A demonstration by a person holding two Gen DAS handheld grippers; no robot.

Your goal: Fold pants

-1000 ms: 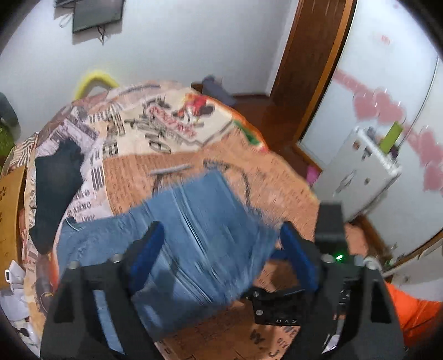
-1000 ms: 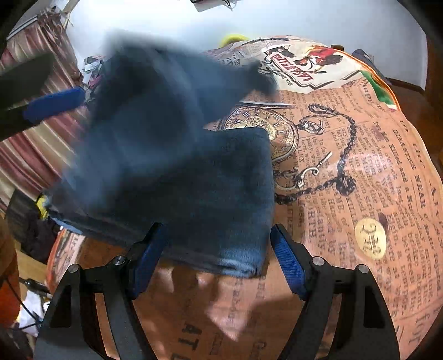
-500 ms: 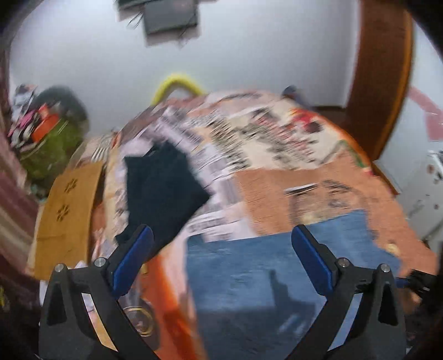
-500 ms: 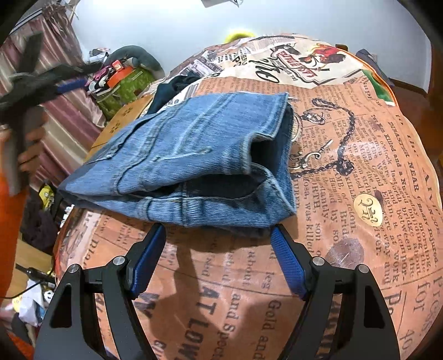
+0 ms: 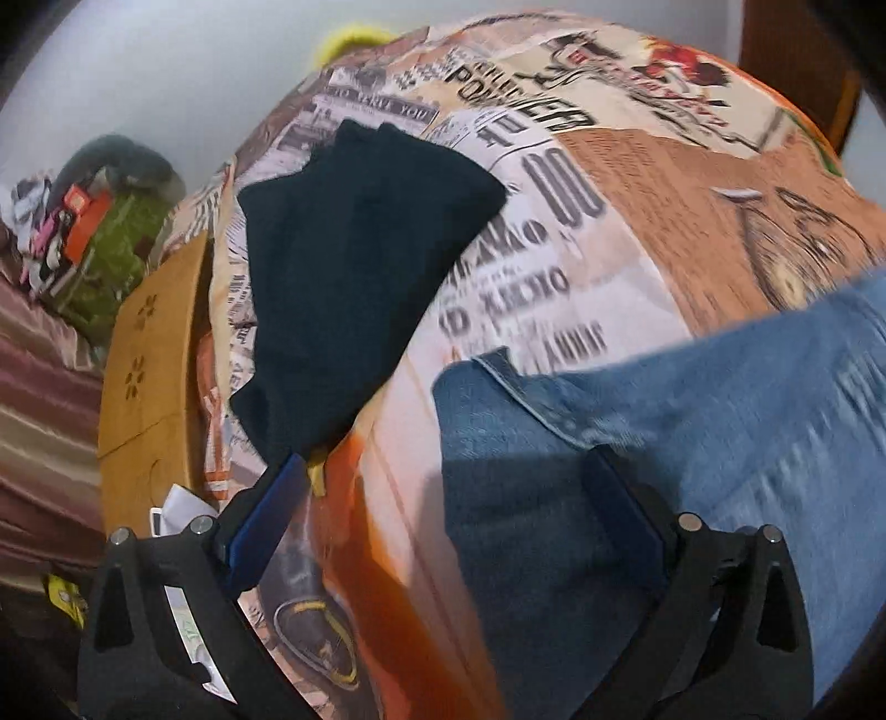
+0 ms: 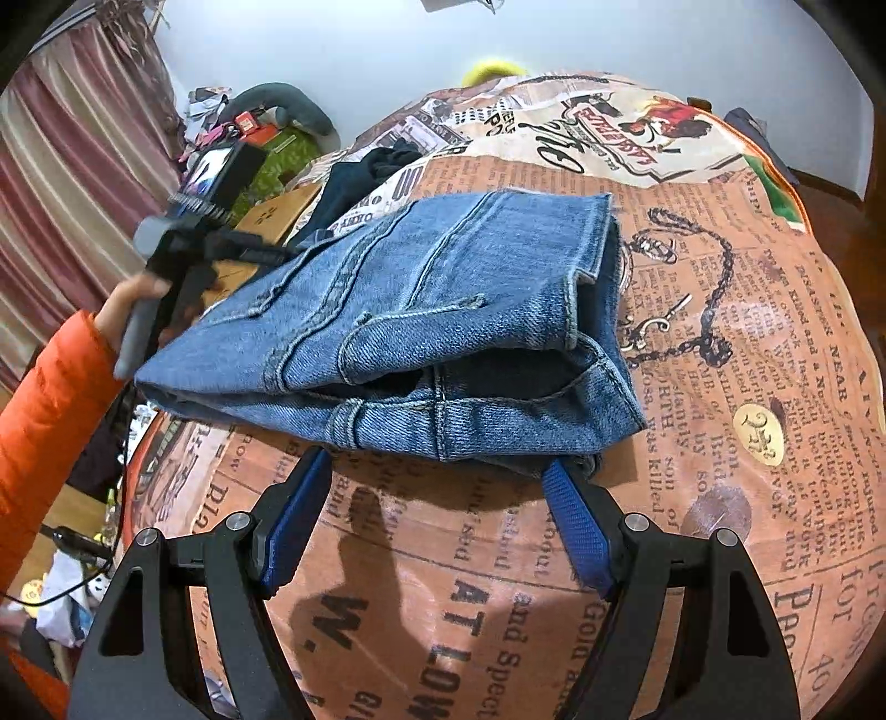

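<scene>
The right gripper [image 6: 437,515] hangs low over the bedspread [image 6: 720,498], its two blue fingers [image 6: 576,531] spread wide and holding nothing. Just ahead of its fingertips lie the jeans [image 6: 421,310], folded into a thick packet. The waistband edge with a belt loop faces this gripper, and the long axis of the packet runs from its left to its right. The open cut ends of the legs are at the right, and the fold is at the left, where a hand [image 6: 135,310] in an orange sleeve holds the left gripper [image 6: 260,252] by that end.

In the left wrist view the left gripper [image 5: 443,498] is also spread open and empty. Its right finger [image 5: 626,520] is over the jeans [image 5: 664,443], and I cannot tell if it touches the cloth. Its left finger is over the bedspread [image 5: 637,221]. Further ahead and to the left lies a dark garment [image 5: 354,277], apart from the jeans.

The bedspread is printed like old newspapers, with a watch chain and large letters. Beyond its left edge stand a cardboard box [image 5: 149,343], a green bag [image 5: 111,249] and a striped curtain [image 6: 72,166]. At the far end is a pale wall [image 6: 498,33].

Half a second ago the left gripper was raised clear of the bed; now it is lower and nearer to the jeans. The packet lies in the same place.
</scene>
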